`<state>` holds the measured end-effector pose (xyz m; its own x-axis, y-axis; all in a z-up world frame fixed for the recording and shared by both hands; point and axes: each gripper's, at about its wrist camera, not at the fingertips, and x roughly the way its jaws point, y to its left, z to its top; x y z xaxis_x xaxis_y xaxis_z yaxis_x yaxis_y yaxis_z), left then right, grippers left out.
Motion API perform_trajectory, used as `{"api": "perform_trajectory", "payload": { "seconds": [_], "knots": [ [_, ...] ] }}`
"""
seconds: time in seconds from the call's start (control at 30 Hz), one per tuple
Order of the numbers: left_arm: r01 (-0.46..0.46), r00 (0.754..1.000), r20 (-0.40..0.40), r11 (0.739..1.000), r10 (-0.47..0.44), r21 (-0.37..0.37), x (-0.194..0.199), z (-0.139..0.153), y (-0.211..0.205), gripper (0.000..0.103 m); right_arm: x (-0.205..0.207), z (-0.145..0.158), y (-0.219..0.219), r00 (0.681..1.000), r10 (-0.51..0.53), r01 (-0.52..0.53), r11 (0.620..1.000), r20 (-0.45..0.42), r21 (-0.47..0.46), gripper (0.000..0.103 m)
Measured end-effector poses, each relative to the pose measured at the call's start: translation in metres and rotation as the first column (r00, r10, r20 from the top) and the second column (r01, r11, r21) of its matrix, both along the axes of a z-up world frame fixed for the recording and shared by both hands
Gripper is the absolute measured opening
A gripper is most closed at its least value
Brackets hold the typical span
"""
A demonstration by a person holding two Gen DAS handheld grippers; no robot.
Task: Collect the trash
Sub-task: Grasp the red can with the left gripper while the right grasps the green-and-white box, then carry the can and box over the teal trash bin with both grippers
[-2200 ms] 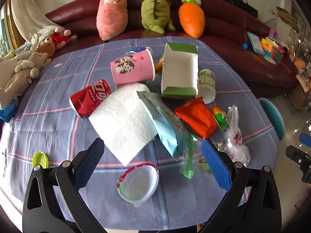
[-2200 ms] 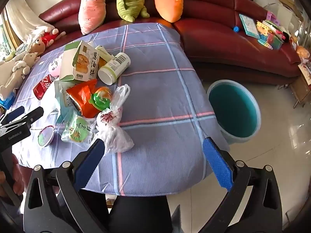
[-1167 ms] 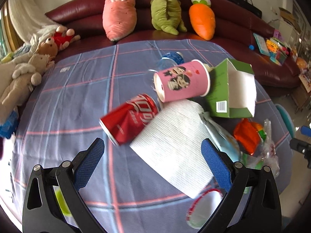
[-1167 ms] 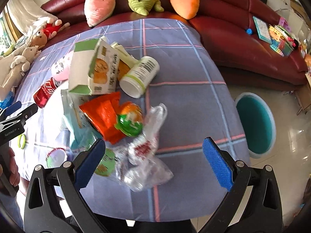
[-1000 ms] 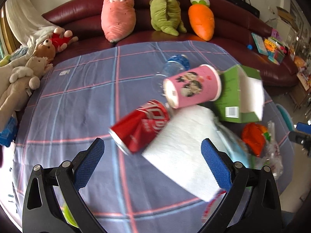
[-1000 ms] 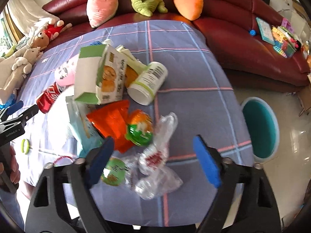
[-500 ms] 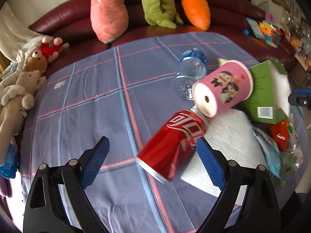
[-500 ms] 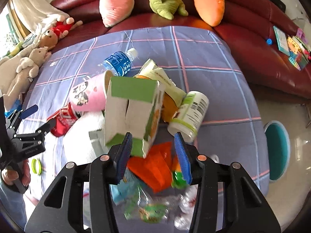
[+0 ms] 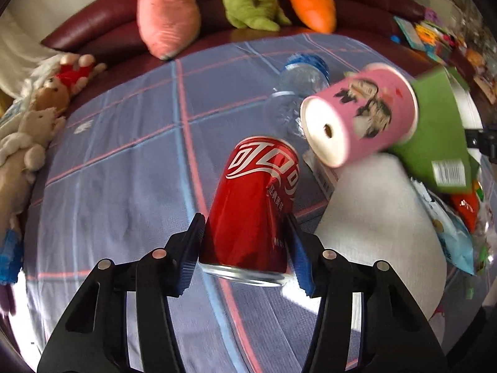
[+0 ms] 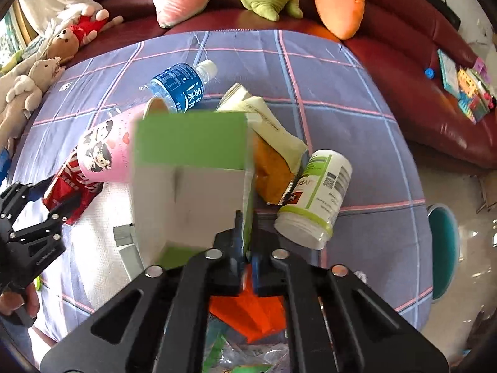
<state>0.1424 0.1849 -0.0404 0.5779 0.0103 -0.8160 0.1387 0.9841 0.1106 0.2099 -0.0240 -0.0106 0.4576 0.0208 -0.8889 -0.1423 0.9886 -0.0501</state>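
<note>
My left gripper [image 9: 245, 248] is shut on a red cola can [image 9: 254, 199] that lies among trash on the blue checked tablecloth [image 9: 124, 161]. My right gripper [image 10: 247, 245] is shut on the side wall of an open green carton [image 10: 189, 180], pinching its edge. The can also shows in the right wrist view [image 10: 70, 188], with the left gripper [image 10: 40, 214] around it. A pink paper cup [image 9: 357, 115], a water bottle [image 10: 178, 88], a white jar [image 10: 313, 199] and a white paper towel [image 9: 379, 230] lie around them.
An orange wrapper [image 10: 248, 310], a yellow-white packet [image 10: 267, 130] and a light blue bag [image 9: 450, 233] lie in the pile. A teal bin [image 10: 441, 248] stands on the floor to the right. Plush toys line the red sofa [image 10: 419, 62] behind the table.
My left gripper moved onto the cola can and shut on it. My right gripper moved in to the green carton and shut on its wall.
</note>
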Motion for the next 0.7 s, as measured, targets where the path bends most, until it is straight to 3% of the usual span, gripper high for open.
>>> {"api": "perform_trajectory", "payload": {
  "seconds": [0.33,0.53,0.7],
  "knots": [
    [-0.130,0.987,0.101,0.991,0.126,0.034,-0.036,0.056,0.000,0.053,-0.017,0.032,-0.003,0.994,0.049,-0.049,0.999,0.097,0.000,0.002],
    [-0.137,0.975,0.175,0.991,0.135,-0.003,-0.060,0.103,-0.014,0.053,-0.031,0.064,-0.019,0.985,0.054,-0.062,0.997,0.165,0.042,0.002],
    [-0.079,0.974,0.212,0.997,0.080,-0.014,-0.071,0.131,-0.051,0.053,-0.044,0.088,-0.050,0.976,0.020,-0.038,0.996,0.215,0.079,0.002]
  ]
}}
